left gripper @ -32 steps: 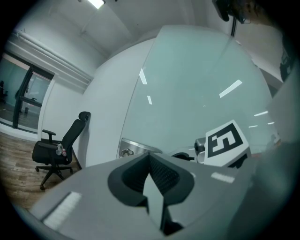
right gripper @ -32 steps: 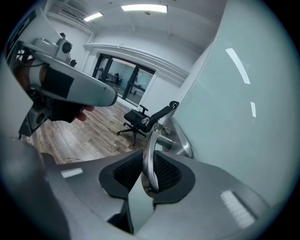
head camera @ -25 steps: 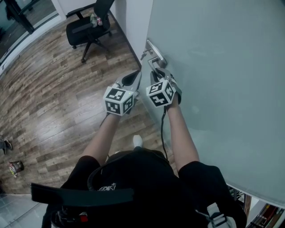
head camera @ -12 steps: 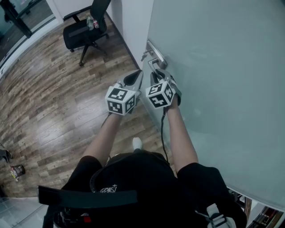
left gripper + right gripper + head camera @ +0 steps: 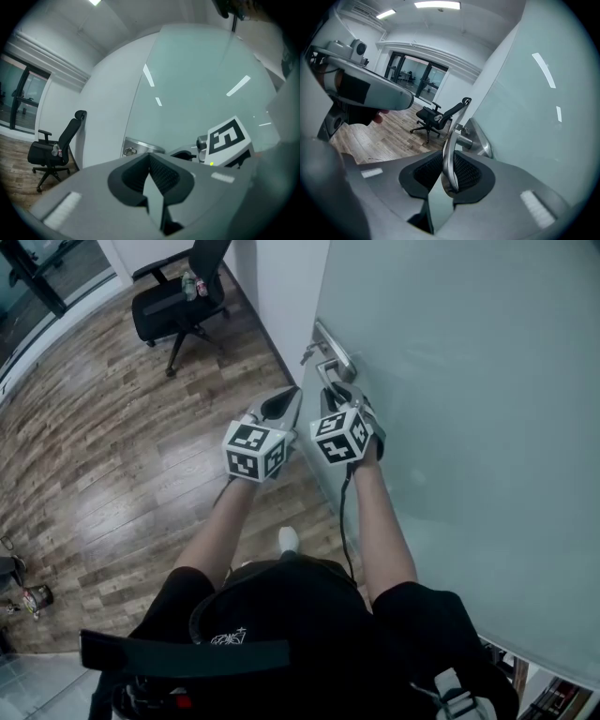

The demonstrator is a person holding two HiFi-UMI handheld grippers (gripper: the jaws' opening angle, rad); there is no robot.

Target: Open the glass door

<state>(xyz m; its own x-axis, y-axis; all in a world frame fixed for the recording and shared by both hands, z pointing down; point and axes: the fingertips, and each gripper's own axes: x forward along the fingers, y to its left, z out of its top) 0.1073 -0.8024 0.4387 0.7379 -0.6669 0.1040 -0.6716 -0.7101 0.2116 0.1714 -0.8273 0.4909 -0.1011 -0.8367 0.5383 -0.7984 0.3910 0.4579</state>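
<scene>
The frosted glass door [image 5: 469, 381] fills the right of the head view, with a metal lock plate [image 5: 335, 345] and lever handle [image 5: 326, 371] at its left edge. My right gripper [image 5: 336, 397] is shut on that handle; in the right gripper view the silver lever [image 5: 448, 150] runs down between the ribbed pads [image 5: 465, 172], which clamp it. My left gripper [image 5: 286, 404] hangs just left of the right one, off the door, its jaws shut with nothing in them. In the left gripper view it [image 5: 151, 171] points at the lock plate [image 5: 140, 147] and the right gripper's marker cube [image 5: 227, 137].
A white wall [image 5: 277, 287] meets the door's left edge. A black office chair [image 5: 183, 296] stands on the wooden floor [image 5: 112, 446] beyond it. Small items lie on the floor at the far left [image 5: 33, 596]. The person's legs and shoe [image 5: 290, 538] are below the grippers.
The left gripper has drifted slightly right, towards the door. The right gripper stays clamped on the handle, and the view has shifted a little.
</scene>
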